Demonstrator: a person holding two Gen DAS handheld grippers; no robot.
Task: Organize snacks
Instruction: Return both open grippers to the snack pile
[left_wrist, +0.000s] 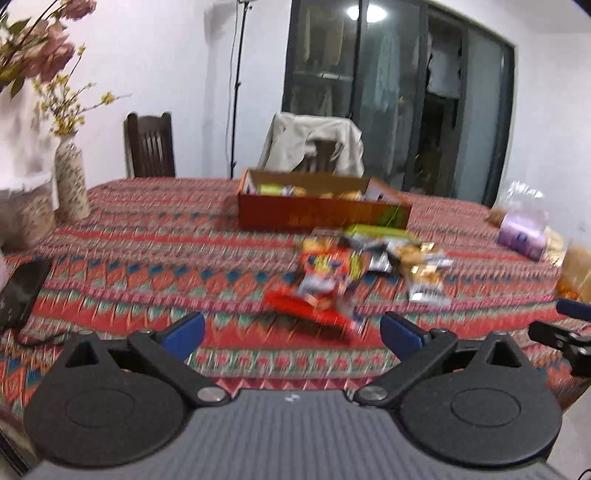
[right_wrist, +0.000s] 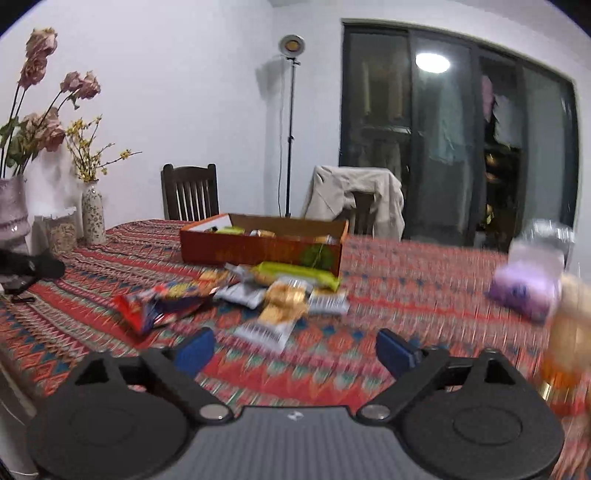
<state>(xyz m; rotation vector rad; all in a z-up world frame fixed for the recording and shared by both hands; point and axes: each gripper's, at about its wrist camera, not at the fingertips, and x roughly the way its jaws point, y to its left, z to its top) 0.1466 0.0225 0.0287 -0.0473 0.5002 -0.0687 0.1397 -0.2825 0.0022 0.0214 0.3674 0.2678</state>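
Observation:
A pile of snack packets (left_wrist: 354, 266) lies on the patterned tablecloth in front of an open orange cardboard box (left_wrist: 321, 214) that holds several snacks. The pile (right_wrist: 266, 295) and the box (right_wrist: 262, 247) also show in the right wrist view. A red packet (left_wrist: 310, 310) lies nearest my left gripper (left_wrist: 293, 332), which is open and empty just short of it. My right gripper (right_wrist: 295, 350) is open and empty, close behind a clear cracker packet (right_wrist: 273, 325). Both views are blurred.
Two vases (right_wrist: 92, 214) with flowers stand at the table's left. A black device (left_wrist: 22, 291) lies at the left edge. Purple and orange bags (right_wrist: 528, 291) sit at the right. Two chairs (right_wrist: 190, 192) stand behind the table, one draped with a jacket (right_wrist: 354, 199).

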